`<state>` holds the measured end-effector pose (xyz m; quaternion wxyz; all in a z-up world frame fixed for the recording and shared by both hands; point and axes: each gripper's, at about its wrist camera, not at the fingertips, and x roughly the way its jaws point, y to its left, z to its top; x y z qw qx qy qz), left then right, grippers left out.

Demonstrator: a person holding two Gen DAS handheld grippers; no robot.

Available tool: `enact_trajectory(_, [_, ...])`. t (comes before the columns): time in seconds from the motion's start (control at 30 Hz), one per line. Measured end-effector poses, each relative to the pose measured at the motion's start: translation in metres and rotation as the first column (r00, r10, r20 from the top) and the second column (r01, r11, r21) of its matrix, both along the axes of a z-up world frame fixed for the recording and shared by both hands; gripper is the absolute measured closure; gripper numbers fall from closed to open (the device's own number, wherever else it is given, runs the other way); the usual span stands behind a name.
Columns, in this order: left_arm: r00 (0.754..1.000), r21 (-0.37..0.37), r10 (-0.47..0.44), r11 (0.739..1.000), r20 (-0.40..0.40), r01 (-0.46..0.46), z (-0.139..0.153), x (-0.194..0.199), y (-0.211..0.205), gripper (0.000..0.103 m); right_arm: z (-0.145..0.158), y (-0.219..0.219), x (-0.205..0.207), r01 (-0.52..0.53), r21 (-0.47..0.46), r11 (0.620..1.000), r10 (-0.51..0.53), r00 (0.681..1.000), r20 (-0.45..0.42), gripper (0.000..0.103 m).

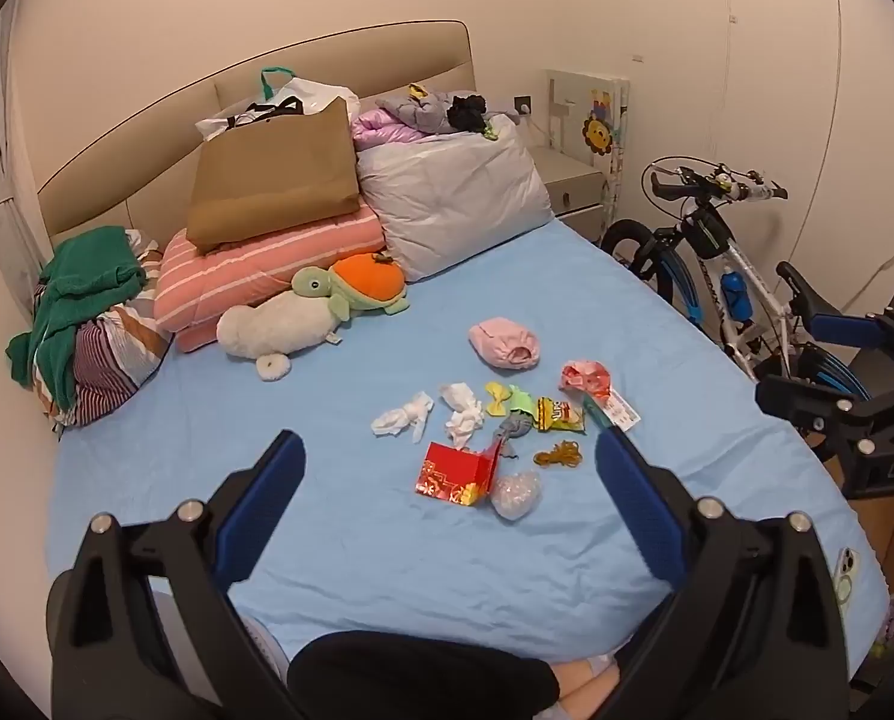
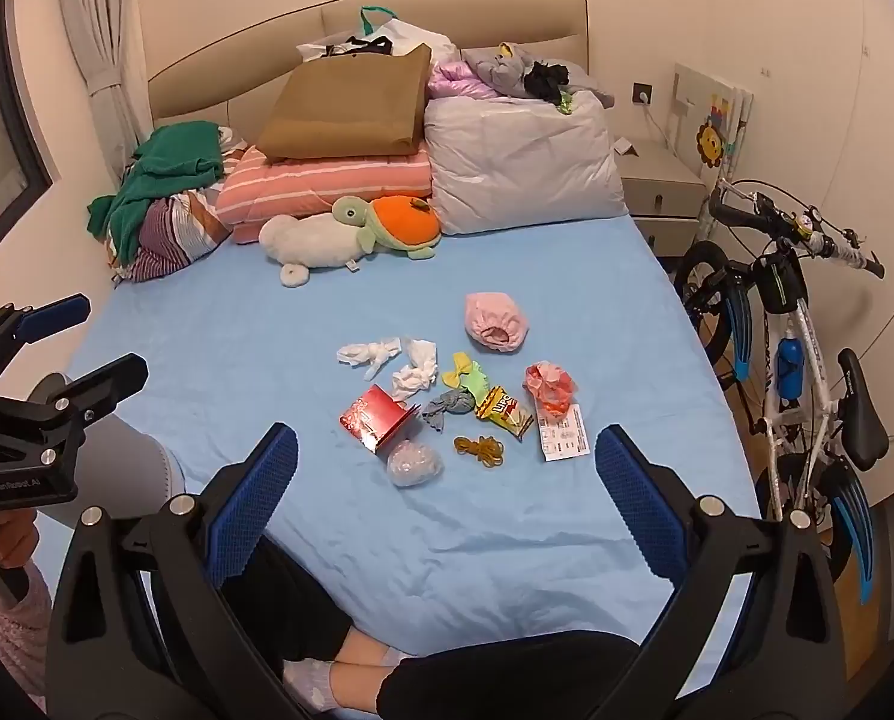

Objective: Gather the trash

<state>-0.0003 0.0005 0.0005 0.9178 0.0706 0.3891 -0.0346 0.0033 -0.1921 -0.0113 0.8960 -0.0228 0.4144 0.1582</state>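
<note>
Trash lies in a cluster mid-bed on the blue sheet (image 1: pixel 339 540): white crumpled tissues (image 1: pixel 404 415) (image 2: pixel 370 353), a red box (image 1: pixel 456 474) (image 2: pixel 375 417), a clear plastic ball (image 1: pixel 516 495) (image 2: pixel 414 463), a yellow snack wrapper (image 1: pixel 560 416) (image 2: pixel 504 411), a red-pink wrapper (image 1: pixel 585 377) (image 2: pixel 550 387), a paper ticket (image 2: pixel 563 438), rubber bands (image 1: pixel 560 455) (image 2: pixel 479 450) and a pink pouch (image 1: pixel 505 345) (image 2: pixel 496 321). My left gripper (image 1: pixel 450 450) is open and empty, held above the near part of the bed. My right gripper (image 2: pixel 446 444) is open and empty too.
Pillows, a brown bag (image 1: pixel 276 180), plush toys (image 1: pixel 309 312) and clothes (image 1: pixel 81 312) fill the head of the bed. A bicycle (image 2: pixel 789 324) stands along the right side. A phone (image 1: pixel 844 576) lies at the bed's right edge. My knees sit at the near edge.
</note>
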Motion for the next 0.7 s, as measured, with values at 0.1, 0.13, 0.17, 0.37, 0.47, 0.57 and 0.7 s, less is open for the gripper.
enact_trajectory(0.1, [1.0, 0.005, -0.003, 1.0, 0.0, 0.003, 0.0, 0.0, -0.001, 0.006, -0.001, 0.001, 0.0, 0.002, -0.004, 1.0, -0.002, 1.0, 0.0, 0.007])
enact_trajectory(0.13, [1.0, 0.006, -0.006, 1.0, -0.001, 0.006, 0.0, -0.001, -0.001, 0.006, -0.001, 0.001, 0.0, 0.001, -0.004, 1.0, -0.001, 1.0, 0.002, 0.007])
enact_trajectory(0.17, [1.0, -0.006, -0.003, 1.0, -0.001, 0.003, -0.004, -0.003, 0.007, 0.006, -0.001, 0.001, -0.001, 0.0, -0.003, 1.0, 0.0, 1.0, 0.005, 0.007])
enact_trajectory(0.37, [1.0, -0.008, 0.009, 1.0, 0.001, -0.009, -0.004, -0.002, 0.002, 0.006, 0.0, -0.001, -0.002, -0.006, 0.007, 1.0, 0.006, 1.0, 0.018, 0.007])
enact_trajectory(0.47, [1.0, -0.007, 0.009, 1.0, 0.006, -0.009, -0.005, -0.004, 0.003, 0.006, -0.006, 0.001, -0.003, 0.003, -0.007, 1.0, -0.003, 1.0, 0.009, 0.007])
enact_trajectory(0.57, [1.0, -0.009, 0.012, 1.0, -0.001, -0.012, -0.008, -0.001, 0.004, 0.006, -0.005, 0.002, -0.003, 0.003, -0.009, 1.0, -0.003, 1.0, 0.011, 0.007])
enact_trajectory(0.7, [1.0, -0.008, 0.011, 1.0, -0.001, -0.011, -0.006, -0.001, 0.003, 0.006, -0.003, 0.001, -0.002, 0.001, -0.009, 1.0, -0.001, 1.0, 0.012, 0.007])
